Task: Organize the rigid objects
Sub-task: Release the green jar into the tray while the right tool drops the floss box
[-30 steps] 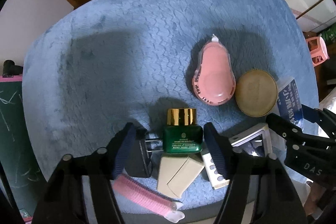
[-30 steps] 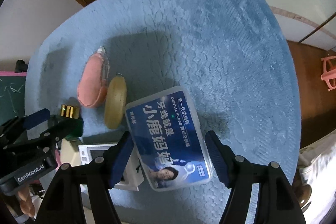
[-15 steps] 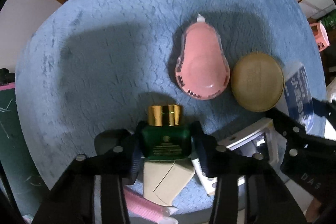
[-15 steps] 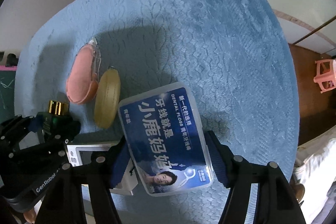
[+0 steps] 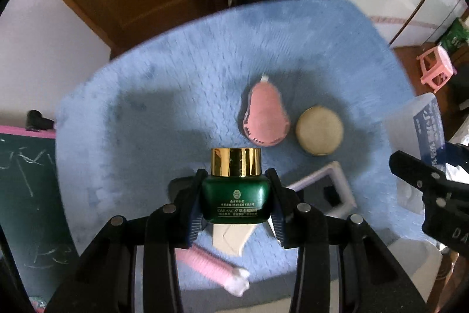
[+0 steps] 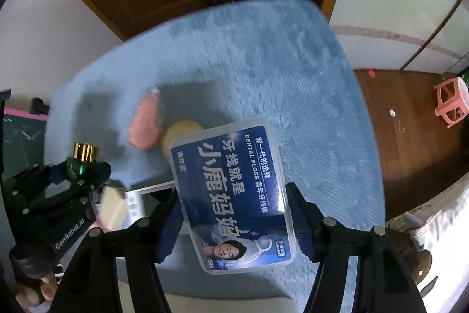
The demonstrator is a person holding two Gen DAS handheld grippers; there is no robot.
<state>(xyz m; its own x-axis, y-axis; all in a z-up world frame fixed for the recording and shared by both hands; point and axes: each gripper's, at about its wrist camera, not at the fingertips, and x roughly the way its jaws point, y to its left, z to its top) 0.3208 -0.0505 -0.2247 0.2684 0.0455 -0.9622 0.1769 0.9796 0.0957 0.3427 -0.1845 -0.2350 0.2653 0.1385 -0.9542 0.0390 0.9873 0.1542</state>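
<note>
Left gripper (image 5: 236,200) was clamped on the green jar (image 5: 236,200), pads on both sides of the glass body, gold cap (image 5: 236,162) pointing away from the camera. Its jaws had just been closing, with the jar between them. Jar was off the blue mat (image 5: 181,96), carried above it.

Right gripper (image 6: 234,213) was clamped on the dental floss box (image 6: 231,192), a clear flat case with a blue label, held by its long edges and tilted. Jaws had just narrowed a bit on it. Box was also clear of the mat.

On the mat: pink pear-shaped case (image 5: 265,118) just beside the round tan compact (image 5: 319,131), apart from each other. Nearer the grippers lay a white frame-like item (image 5: 337,189), a beige box (image 5: 231,236) and a pink roller (image 5: 205,263). Motion blur across the mat in both views.

A pink stool (image 6: 451,100) stood on the wooden floor, well off the mat.
</note>
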